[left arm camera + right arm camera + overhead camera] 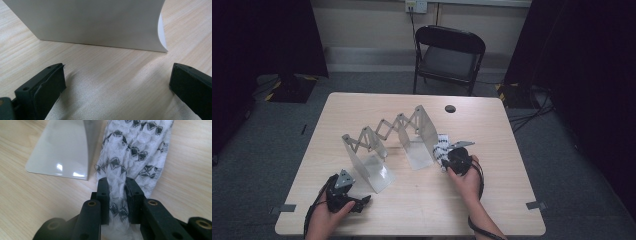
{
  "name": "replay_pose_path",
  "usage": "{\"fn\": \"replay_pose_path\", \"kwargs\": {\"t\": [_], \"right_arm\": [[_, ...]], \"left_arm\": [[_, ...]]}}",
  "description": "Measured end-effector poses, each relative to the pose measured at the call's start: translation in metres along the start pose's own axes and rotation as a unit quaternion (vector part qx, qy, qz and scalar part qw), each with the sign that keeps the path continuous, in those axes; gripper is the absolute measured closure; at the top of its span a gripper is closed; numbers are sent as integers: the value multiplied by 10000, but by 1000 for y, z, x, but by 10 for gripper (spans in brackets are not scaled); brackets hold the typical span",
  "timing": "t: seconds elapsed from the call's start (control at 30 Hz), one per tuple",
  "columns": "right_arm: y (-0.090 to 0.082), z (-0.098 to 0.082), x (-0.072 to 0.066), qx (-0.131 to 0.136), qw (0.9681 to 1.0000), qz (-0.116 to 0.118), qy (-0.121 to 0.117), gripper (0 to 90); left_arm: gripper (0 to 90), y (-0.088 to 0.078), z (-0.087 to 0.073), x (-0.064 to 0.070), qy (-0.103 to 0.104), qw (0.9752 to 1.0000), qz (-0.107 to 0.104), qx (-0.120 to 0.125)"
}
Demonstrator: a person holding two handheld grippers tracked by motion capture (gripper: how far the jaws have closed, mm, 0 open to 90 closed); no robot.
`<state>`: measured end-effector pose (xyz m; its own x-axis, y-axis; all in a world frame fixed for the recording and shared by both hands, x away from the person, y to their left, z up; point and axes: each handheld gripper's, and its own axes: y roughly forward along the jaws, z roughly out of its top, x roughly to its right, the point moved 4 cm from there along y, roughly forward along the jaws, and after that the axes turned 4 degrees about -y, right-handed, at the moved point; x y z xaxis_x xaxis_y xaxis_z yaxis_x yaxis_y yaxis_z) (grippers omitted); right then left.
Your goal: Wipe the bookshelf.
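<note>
Right hand-held gripper [117,192] pinching patterned white cloth [132,152], beside expanding rack [387,137]

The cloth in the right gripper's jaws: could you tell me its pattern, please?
The cloth is white with small dark bow-shaped motifs, clearest in the right gripper view.

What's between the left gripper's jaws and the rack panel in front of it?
Bare tabletop only, in the left gripper view: the left gripper stands open short of the white panel, with nothing on the wood between them.

No readable text or labels
</note>
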<state>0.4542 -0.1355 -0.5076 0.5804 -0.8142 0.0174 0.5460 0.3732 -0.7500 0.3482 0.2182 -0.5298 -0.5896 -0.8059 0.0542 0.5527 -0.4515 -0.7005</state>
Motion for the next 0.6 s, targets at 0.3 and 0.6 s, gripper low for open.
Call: {"fn": "replay_pose_path", "kwargs": {"t": [0.3, 0.6], "right_arm": [[4, 5, -13, 50, 9999, 116, -84, 765], [-20, 18, 0, 222, 9997, -86, 104, 773]], "left_arm": [[0, 0, 0, 0, 1, 10000, 0, -1], [1, 0, 0, 0, -1, 10000, 12, 13]]}}
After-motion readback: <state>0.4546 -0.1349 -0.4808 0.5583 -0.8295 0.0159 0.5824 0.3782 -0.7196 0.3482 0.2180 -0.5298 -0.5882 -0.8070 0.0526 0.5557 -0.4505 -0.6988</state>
